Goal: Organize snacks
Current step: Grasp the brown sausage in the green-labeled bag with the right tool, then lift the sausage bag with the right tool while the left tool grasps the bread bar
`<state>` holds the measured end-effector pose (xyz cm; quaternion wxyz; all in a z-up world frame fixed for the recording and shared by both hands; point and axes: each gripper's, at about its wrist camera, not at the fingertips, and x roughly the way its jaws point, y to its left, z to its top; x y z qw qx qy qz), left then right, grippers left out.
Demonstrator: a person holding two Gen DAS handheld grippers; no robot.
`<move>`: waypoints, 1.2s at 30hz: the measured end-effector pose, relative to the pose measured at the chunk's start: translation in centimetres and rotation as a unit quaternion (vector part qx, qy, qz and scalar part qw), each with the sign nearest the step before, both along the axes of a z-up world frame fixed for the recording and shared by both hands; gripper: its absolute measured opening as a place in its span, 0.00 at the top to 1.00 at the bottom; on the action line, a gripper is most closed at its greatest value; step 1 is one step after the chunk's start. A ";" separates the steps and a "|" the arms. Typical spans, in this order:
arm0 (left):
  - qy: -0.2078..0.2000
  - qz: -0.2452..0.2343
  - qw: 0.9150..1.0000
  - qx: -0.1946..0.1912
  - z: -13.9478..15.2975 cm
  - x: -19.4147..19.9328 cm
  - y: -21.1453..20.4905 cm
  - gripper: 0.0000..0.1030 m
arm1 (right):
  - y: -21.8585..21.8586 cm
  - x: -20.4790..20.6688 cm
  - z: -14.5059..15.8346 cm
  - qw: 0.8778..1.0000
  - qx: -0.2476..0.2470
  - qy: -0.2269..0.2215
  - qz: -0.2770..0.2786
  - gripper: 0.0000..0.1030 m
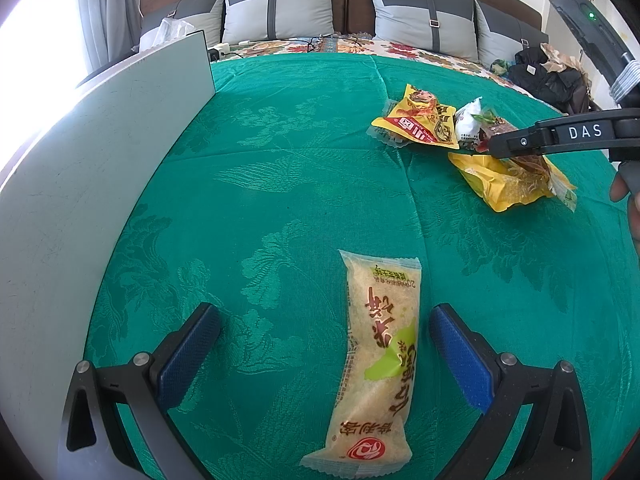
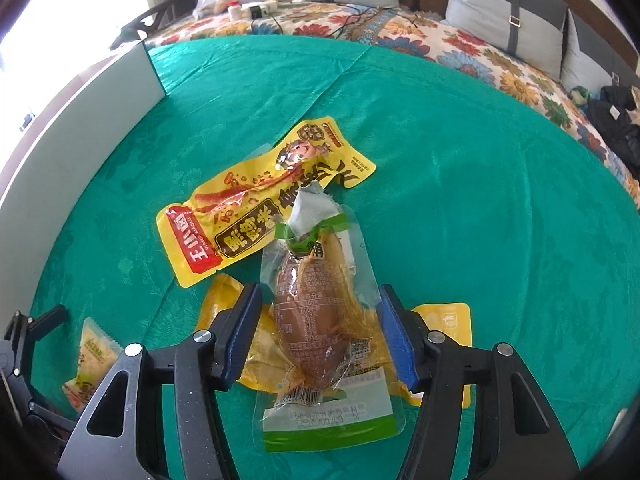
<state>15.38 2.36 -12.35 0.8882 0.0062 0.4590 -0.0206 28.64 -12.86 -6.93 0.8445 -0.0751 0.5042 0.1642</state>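
A long beige rice-cracker packet (image 1: 380, 360) lies on the green cloth (image 1: 280, 160). My left gripper (image 1: 324, 312) stands open astride it, and the packet is nearer the right pad, touching neither. My right gripper (image 2: 319, 296) hangs over a small pile of snacks. Between its blue pads lies a clear packet of brown meat (image 2: 320, 312). The pads stand at the film's edges without squeezing it. The clear packet rests on a plain yellow packet (image 2: 444, 320). A yellow cartoon packet (image 2: 256, 216) and a white-green packet (image 2: 312, 208) lie just beyond.
A white upright panel (image 1: 100, 160) walls off the cloth's left side. Beyond the cloth is a floral bedsheet (image 2: 460, 48) with cables, grey pillows (image 1: 280, 8) and a black bag (image 1: 544, 72) at the right. A hand (image 1: 624, 192) shows at the right edge.
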 end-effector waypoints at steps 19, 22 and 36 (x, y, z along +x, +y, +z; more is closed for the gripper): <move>0.000 0.000 1.000 0.000 -0.1 0.0 0.0 0.00 | -9.7 -16.5 -0.7 0.995 0.043 -0.014 -0.092 0.39; 0.000 0.000 1.000 0.000 0.0 0.0 0.0 0.00 | -9.7 -16.4 -1.9 0.996 0.027 -0.024 -0.087 0.35; 0.000 0.000 1.000 0.000 -0.1 0.1 0.0 0.00 | -8.1 -16.1 -3.2 0.995 0.004 -0.071 -0.063 0.05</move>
